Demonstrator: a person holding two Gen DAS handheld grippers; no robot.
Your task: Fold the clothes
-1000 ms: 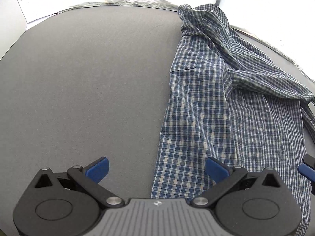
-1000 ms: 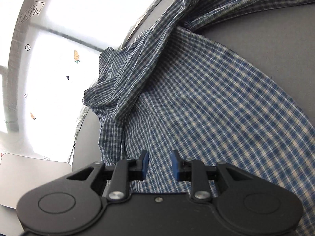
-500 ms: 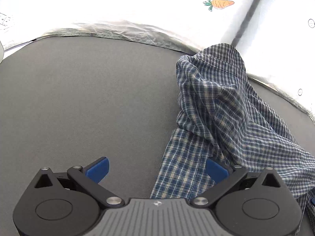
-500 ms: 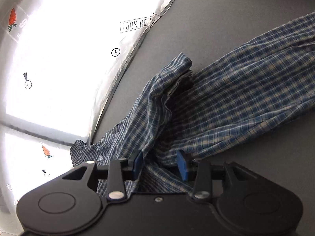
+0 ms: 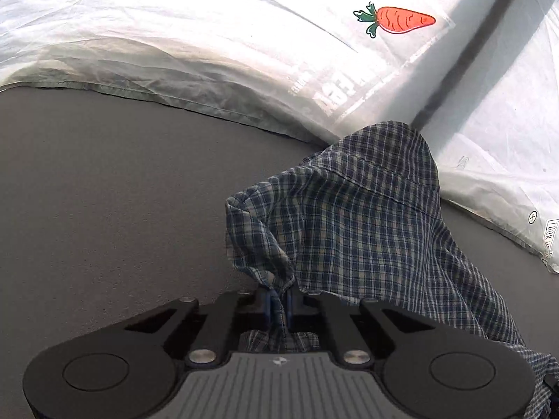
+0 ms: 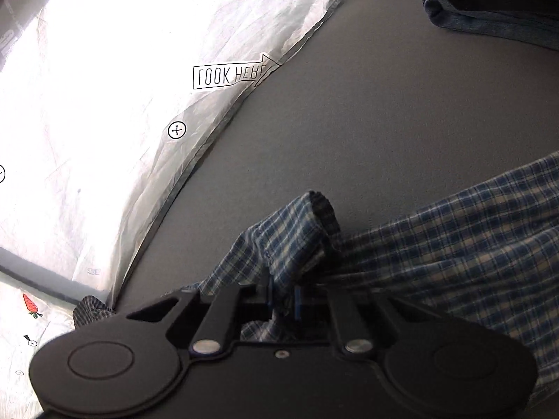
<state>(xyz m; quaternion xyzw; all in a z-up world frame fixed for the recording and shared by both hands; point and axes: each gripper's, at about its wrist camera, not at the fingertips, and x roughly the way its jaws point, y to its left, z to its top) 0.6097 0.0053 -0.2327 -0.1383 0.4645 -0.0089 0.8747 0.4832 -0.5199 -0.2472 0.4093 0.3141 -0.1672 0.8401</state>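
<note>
Nearest the left wrist camera, the left gripper is clenched on a bunched edge of the plaid shirt, cloth pinched between its blue pads. In the right wrist view, the right gripper has its jaws closing on another gathered edge of the same shirt, fabric plainly between them. The shirt lies rumpled on the grey table, trailing away from both grips. Beyond it a white printed sheet borders the table, and a folded blue garment sits at the far corner. With 2 holds taken, lift evenly and pull the edges apart so the cloth spreads flat before any fold.
</note>
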